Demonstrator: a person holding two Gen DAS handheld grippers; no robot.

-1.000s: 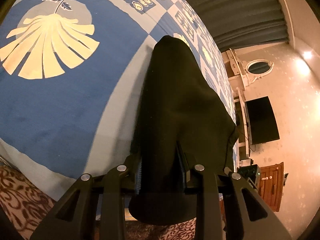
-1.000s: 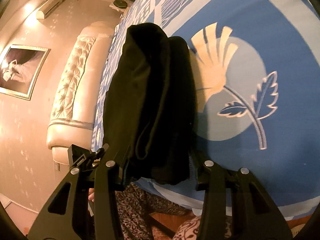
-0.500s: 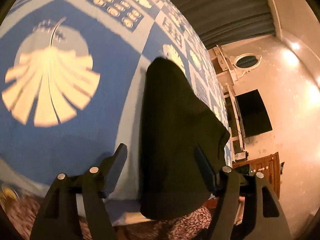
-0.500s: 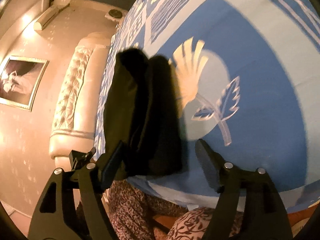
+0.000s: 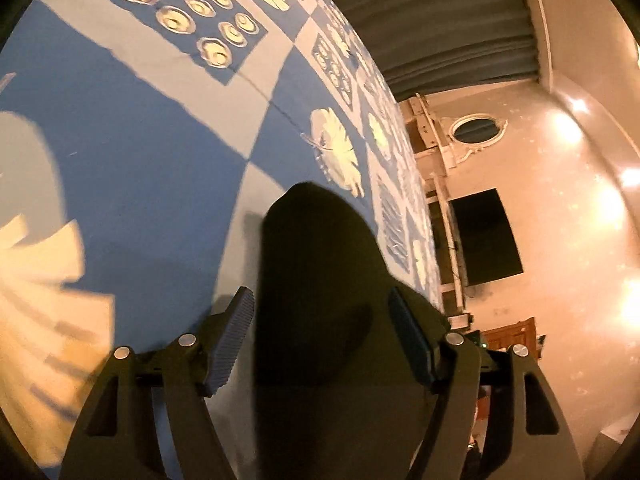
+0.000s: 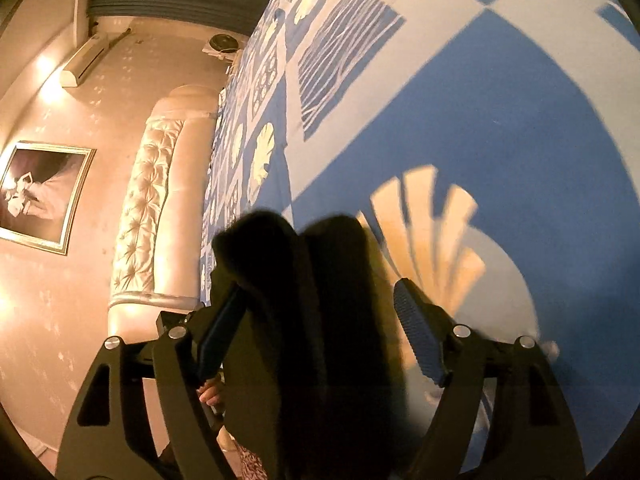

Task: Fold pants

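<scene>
Here the left claw stands released, its ribbed pads spread either side of the dark pants, which lie folded on the blue-and-cream bedspread; a black screen hangs on the wall at 3 o'clock. The right claw is likewise released, pants between its pads, the tufted headboard at 9 o'clock, a framed picture further left

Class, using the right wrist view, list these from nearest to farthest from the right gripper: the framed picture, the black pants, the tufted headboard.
1. black pants, lying between the open fingers of the right gripper.
2. tufted headboard, off to the left at the bed's end.
3. framed picture, far left on the wall.
</scene>
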